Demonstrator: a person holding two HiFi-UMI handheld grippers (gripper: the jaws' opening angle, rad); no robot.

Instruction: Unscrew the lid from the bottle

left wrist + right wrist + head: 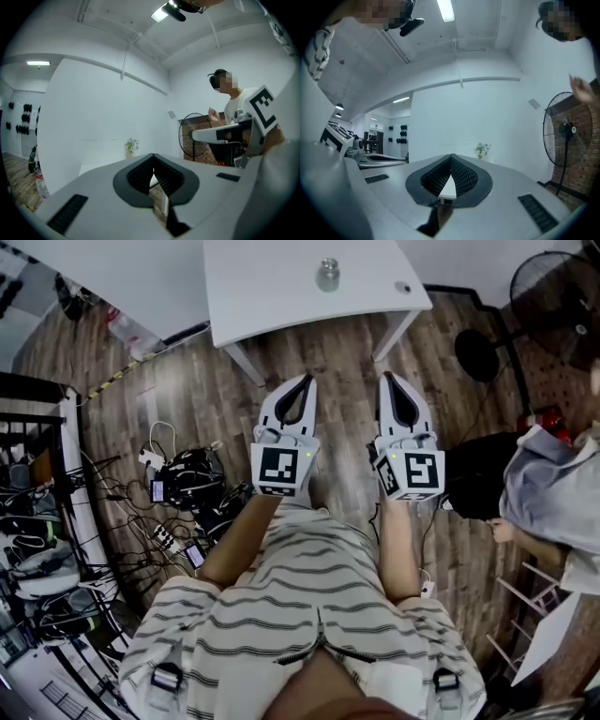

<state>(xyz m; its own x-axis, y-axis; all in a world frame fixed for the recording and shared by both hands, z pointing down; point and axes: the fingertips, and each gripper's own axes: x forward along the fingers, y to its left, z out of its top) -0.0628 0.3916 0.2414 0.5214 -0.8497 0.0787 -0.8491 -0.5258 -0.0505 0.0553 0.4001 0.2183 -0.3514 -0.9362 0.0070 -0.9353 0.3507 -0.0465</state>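
Note:
A small clear bottle [327, 274] with a metal lid stands upright on the white table [272, 287] at the top of the head view. A small round grey object [403, 287] lies near the table's right edge. My left gripper [305, 380] and right gripper [387, 377] are held side by side over the wooden floor, short of the table's front edge and pointing at it. Both are shut with nothing between the jaws. In the left gripper view the left gripper [153, 157] has its tips together; in the right gripper view the right gripper [451, 157] does too. The bottle is hidden in both gripper views.
Cables and power strips [183, 488] lie tangled on the floor at the left, beside dark shelving [28, 521]. A standing fan [553, 296] is at the back right. Another person [553, 493] sits at the right next to a black bag [478, 488].

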